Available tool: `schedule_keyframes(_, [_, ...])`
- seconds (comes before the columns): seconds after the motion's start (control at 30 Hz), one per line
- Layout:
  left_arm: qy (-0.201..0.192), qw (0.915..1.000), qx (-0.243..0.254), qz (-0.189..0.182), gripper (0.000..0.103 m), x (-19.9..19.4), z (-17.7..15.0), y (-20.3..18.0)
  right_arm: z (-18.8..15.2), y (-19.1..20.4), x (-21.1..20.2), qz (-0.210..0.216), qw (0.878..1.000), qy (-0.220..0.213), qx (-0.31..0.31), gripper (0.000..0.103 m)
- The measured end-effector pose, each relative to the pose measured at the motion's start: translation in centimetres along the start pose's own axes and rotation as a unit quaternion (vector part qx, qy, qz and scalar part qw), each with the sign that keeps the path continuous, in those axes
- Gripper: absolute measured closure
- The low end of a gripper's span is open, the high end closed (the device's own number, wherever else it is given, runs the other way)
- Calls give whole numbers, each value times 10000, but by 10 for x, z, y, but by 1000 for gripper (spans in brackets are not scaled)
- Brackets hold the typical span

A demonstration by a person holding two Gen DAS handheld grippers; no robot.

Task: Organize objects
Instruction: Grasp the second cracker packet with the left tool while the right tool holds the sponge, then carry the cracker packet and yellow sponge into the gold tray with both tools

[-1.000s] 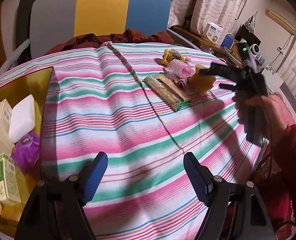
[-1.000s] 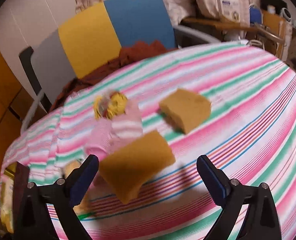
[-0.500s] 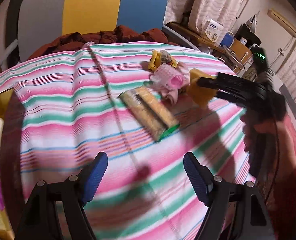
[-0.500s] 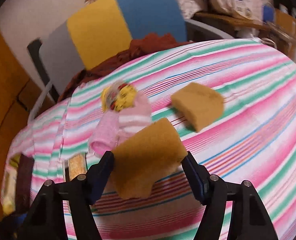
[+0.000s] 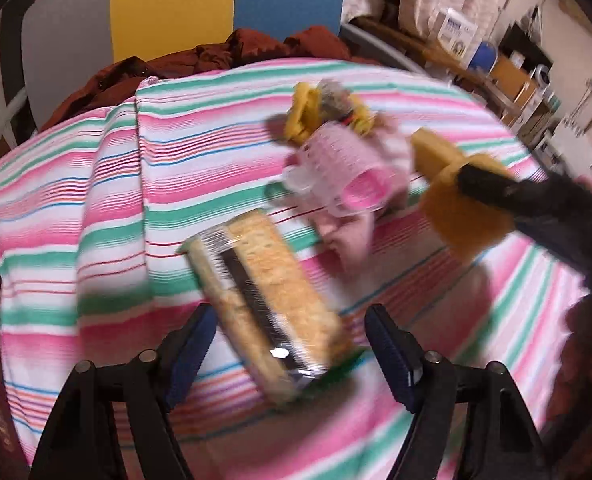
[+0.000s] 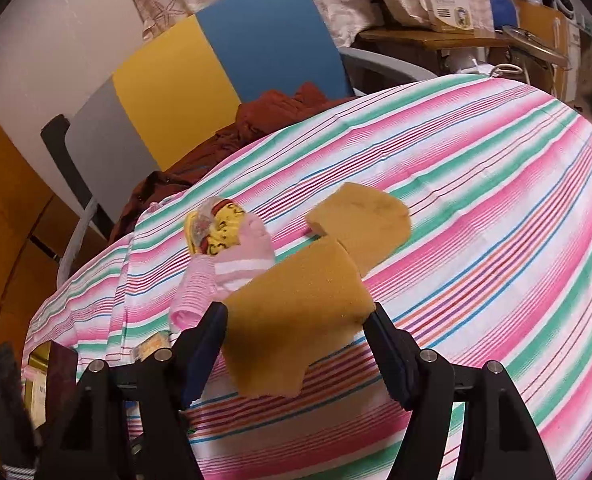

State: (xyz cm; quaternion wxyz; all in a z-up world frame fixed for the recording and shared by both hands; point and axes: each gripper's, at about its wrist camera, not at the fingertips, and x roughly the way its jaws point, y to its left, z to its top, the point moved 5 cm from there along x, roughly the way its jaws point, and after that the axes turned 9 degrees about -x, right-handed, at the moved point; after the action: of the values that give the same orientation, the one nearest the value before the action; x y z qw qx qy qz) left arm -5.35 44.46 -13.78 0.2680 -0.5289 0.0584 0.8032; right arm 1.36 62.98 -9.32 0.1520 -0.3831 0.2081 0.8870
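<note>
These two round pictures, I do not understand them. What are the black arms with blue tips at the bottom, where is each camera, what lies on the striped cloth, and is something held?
No robot is here. A person carries a hand-held gripper in each hand, and a wide-angle camera on each looks forward along its two black fingers with blue pads.

Left camera's picture: the left hand-held gripper is closing around a clear packet of crackers lying on the striped cloth; its pads do not seem to press it yet. Beyond lie a pink cup and a yellow toy.

Right camera's picture: the right hand-held gripper holds a yellow-brown sponge between its pads. A second sponge and a pink sock lie on the cloth. A colourful chair stands behind.
</note>
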Motion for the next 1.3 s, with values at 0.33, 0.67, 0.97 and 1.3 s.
schedule_keyframes(0.33, [-675, 9966, 463, 78, 50, -22, -16, 40, -3, 4, 0, 209, 9997, 44, 85, 32])
schedule_keyframes(0.67, [-1142, 9894, 898, 92, 53, -18, -23, 42, -9, 3, 8, 141, 9997, 201, 86, 32])
schedule_keyframes(0.97, [-1252, 9887, 818, -22, 56, -32, -41, 47, -7, 0, 6, 74, 9999, 81, 52, 32])
schedule_keyframes(1.3, [-1180, 9905, 439, -556, 56, -55, -72, 57, -6, 3, 4, -11, 9999, -30, -108, 32])
